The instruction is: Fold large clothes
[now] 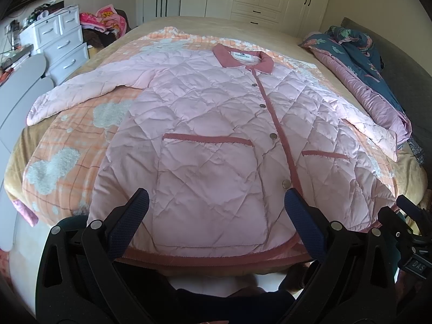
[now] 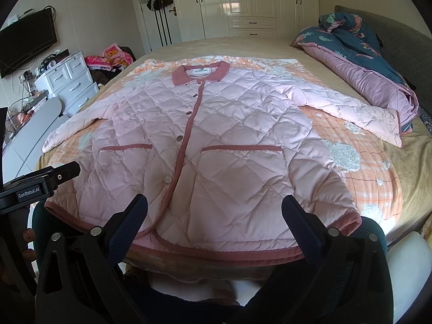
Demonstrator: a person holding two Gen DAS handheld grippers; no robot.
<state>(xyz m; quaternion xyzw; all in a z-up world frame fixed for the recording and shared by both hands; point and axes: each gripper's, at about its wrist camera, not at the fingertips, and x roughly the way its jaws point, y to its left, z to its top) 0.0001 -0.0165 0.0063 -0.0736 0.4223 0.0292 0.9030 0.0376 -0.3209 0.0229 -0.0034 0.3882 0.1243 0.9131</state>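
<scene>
Quilted satiny cloth jacket (image 1: 210, 124) with corduroy-like trim; glossy wardrobe doors (image 2: 243, 2)

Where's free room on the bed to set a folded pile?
Bare bed beyond the jacket collar, toward the wardrobe. Crowded: bunched quilt on the right against the sleeve; jacket covers the middle and near edge.

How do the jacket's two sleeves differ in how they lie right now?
The left sleeve lies wholly on the peach checked blanket, with its cuff short of the bed's side edge. The right sleeve reaches off the blanket, and its cuff ends against the bunched purple and blue quilt. The right sleeve's cuff opening shows dark pink trim; the left cuff shows none from here. Both are spread out flat, angled toward the hem, and unfolded.
</scene>
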